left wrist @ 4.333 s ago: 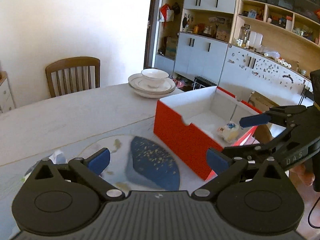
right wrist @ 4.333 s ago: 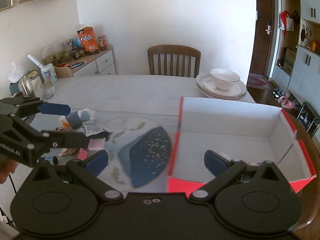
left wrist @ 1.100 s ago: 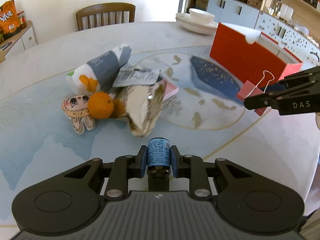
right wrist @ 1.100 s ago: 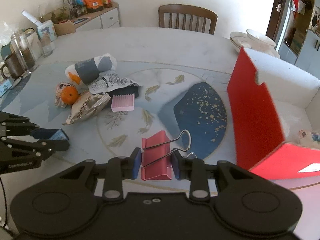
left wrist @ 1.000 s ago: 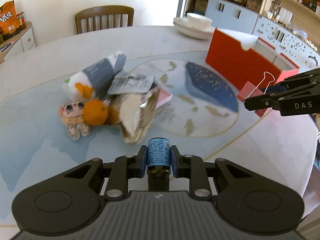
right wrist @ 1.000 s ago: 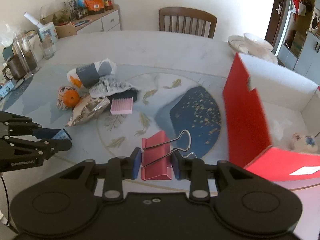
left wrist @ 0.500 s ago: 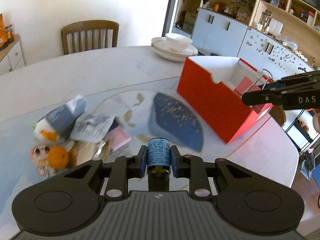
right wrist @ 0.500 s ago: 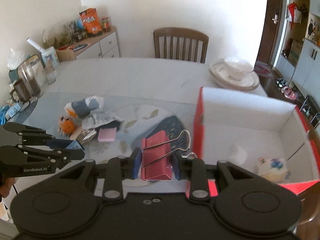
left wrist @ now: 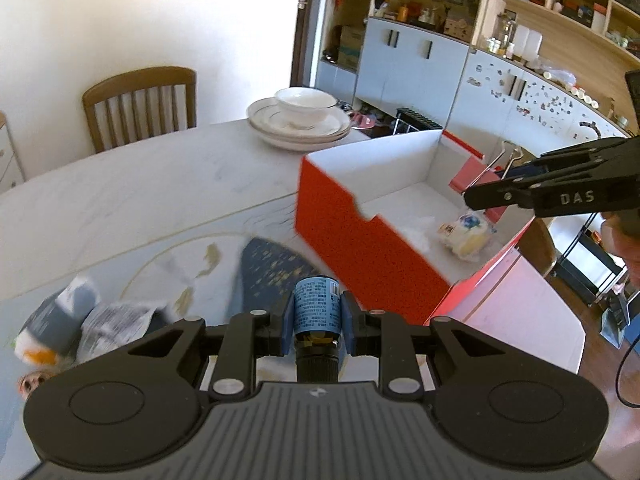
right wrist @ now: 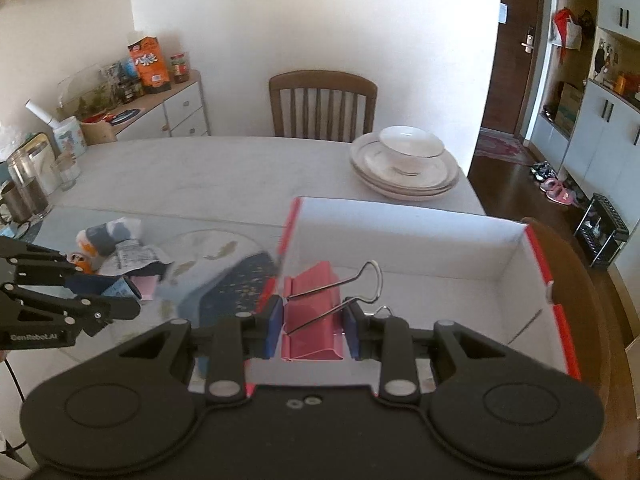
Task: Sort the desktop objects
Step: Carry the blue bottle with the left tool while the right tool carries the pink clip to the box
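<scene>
My left gripper (left wrist: 316, 318) is shut on a small bottle with a blue label (left wrist: 317, 307), held above the table just left of the red box (left wrist: 360, 240). My right gripper (right wrist: 313, 326) is shut on a pink binder clip (right wrist: 310, 316) and holds it over the box's white inside (right wrist: 420, 292). In the left wrist view the right gripper (left wrist: 500, 184) and the clip (left wrist: 474, 176) hang over the box, above a wrapped white item (left wrist: 466, 232) lying in it. The left gripper (right wrist: 120, 298) shows at the left of the right wrist view.
A pile of loose items (right wrist: 120, 248) lies on the table mat at left: a grey-and-white pouch (left wrist: 56, 320), a printed packet (left wrist: 116, 320), a pink pad (right wrist: 146, 286). Stacked plates with a bowl (right wrist: 404, 164) stand behind the box. A chair (right wrist: 322, 104) and jars (right wrist: 28, 184) border the table.
Both grippers have risen and moved right toward the red box with their loads. The binder clip has gone from in front of the box to over its inside.
</scene>
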Available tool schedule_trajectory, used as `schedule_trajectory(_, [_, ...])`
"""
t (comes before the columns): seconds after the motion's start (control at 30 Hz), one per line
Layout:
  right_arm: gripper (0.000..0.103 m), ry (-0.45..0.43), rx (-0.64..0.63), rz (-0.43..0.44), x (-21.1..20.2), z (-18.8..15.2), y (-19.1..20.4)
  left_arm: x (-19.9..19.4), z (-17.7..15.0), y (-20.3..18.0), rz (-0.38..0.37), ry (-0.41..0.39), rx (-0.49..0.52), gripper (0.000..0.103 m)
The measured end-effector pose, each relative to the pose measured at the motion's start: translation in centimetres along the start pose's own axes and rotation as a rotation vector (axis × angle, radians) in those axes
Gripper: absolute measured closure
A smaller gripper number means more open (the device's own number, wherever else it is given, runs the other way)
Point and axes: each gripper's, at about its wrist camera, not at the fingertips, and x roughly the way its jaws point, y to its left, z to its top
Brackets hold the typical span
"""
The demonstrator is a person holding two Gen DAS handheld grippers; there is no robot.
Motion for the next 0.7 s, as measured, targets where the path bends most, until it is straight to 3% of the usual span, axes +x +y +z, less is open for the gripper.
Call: schedule_trajectory(0.7, [0.073, 0.057, 0.042, -0.085, 2.0, -1.1, -10.6, 8.5, 8.7, -9.4, -0.066, 0.019, 0.157, 0.080])
